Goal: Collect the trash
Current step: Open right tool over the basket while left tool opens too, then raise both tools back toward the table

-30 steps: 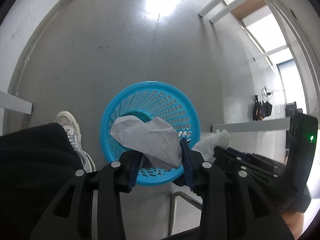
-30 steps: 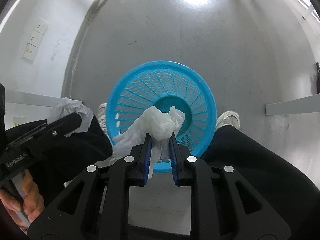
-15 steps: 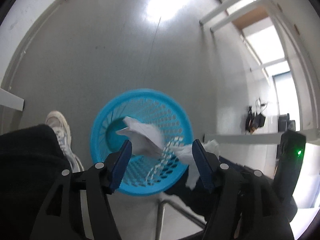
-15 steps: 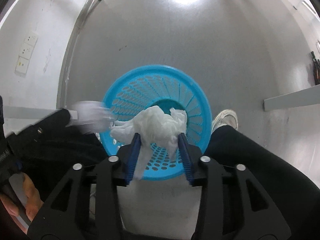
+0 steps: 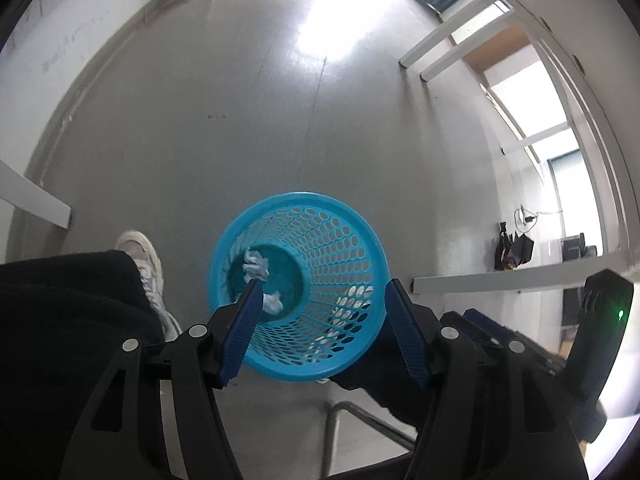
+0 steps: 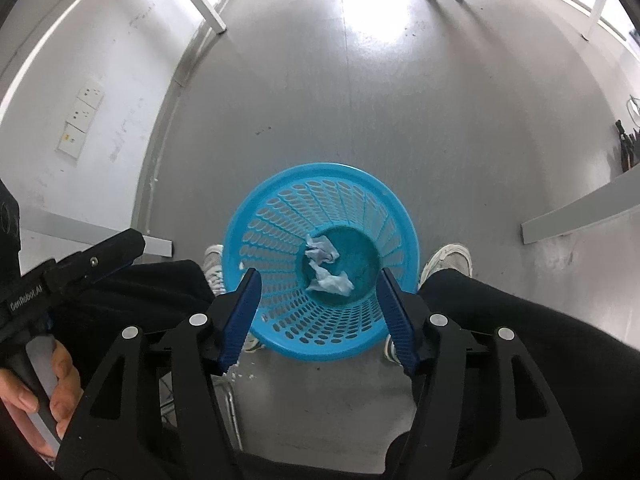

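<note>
A blue perforated plastic waste basket (image 5: 344, 248) (image 6: 276, 216) stands on the grey floor below both grippers. Two crumpled white paper wads (image 6: 322, 248) (image 6: 332, 282) lie on its bottom; they also show in the left wrist view (image 5: 256, 266). My left gripper (image 5: 320, 320) is open and empty, held above the basket's near rim. My right gripper (image 6: 318, 312) is open and empty, also above the near rim. The left gripper's body (image 6: 80, 264) shows at the left of the right wrist view.
The person's legs in dark trousers and white shoes (image 6: 450, 258) (image 5: 142, 254) flank the basket. White table legs (image 6: 200, 4) and white beams (image 6: 580, 216) stand around the grey floor. A wall with sockets (image 6: 80, 120) is at left. A metal chair frame (image 5: 360, 420) is below.
Both grippers opened and let go of their crumpled papers, which dropped to the basket's bottom. Both grippers rose a little above the basket.
</note>
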Action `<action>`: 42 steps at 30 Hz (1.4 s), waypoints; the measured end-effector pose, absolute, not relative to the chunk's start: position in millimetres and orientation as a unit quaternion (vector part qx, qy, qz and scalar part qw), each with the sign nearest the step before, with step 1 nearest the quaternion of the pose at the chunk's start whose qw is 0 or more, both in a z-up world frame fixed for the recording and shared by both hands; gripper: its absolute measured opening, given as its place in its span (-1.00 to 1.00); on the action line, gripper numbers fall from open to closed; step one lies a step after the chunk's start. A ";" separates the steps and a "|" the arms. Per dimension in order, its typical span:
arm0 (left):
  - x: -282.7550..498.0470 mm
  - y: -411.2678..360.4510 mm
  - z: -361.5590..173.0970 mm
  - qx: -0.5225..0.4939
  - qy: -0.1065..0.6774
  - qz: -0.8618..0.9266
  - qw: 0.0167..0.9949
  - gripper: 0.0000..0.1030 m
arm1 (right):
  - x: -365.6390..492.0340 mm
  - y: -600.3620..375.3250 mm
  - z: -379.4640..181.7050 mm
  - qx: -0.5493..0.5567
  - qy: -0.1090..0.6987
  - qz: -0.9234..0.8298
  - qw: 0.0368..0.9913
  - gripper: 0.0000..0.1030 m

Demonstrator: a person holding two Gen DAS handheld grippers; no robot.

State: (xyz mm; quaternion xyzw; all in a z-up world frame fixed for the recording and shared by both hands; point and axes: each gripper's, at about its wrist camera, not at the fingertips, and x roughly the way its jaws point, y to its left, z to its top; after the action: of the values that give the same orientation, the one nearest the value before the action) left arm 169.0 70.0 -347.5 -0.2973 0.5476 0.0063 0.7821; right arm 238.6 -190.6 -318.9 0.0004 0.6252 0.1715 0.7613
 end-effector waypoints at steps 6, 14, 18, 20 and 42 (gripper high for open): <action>148.8 66.1 -327.3 -0.269 0.543 0.001 0.796 0.25 | 213.0 -193.4 -291.2 -0.013 0.593 0.191 0.782 0.23; 112.9 56.0 -277.2 -0.211 0.507 -0.026 0.835 0.37 | 181.6 -200.7 -252.1 -0.031 0.543 0.202 0.815 0.34; 89.1 51.0 -254.6 -0.179 0.491 -0.033 0.852 0.50 | 163.5 -208.2 -230.2 -0.028 0.520 0.214 0.827 0.49; 79.1 47.7 -242.4 -0.157 0.479 -0.028 0.863 0.55 | 154.0 -213.0 -220.7 -0.025 0.514 0.223 0.828 0.50; 14.6 47.6 -91.7 -0.069 0.283 -0.023 0.956 0.89 | 107.0 -251.4 -31.5 0.015 0.337 0.281 0.898 0.83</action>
State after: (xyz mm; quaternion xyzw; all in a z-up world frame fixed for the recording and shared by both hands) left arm 14.6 47.6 -91.7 -0.0686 0.2830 -0.0231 0.9564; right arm 107.0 -251.4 -31.5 0.0152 0.3372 0.2812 0.8983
